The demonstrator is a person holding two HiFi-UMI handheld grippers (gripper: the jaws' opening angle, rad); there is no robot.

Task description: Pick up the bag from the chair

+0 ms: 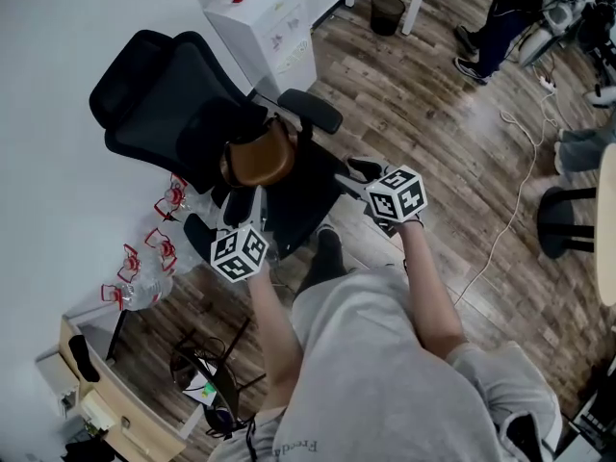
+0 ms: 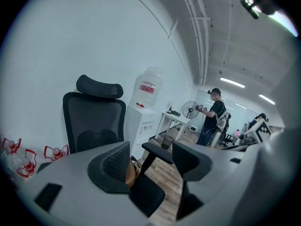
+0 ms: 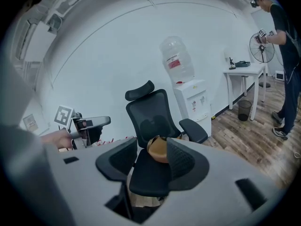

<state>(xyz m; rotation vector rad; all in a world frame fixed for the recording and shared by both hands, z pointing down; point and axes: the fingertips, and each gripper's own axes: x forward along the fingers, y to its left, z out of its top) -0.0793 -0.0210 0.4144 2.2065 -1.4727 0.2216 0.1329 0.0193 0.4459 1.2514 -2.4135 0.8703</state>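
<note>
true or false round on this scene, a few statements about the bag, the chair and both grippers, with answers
1. The bag lies on the seat of the black chair. True.
2. The left gripper is clamped on the bag. False: its jaws stand apart with nothing between the pads, and the bag is ahead of it.
3. The right gripper is open and holds nothing. True.
4. A water dispenser stands beside the chair. True.
5. The floor is carpeted. False: it is wooden planks.
</note>
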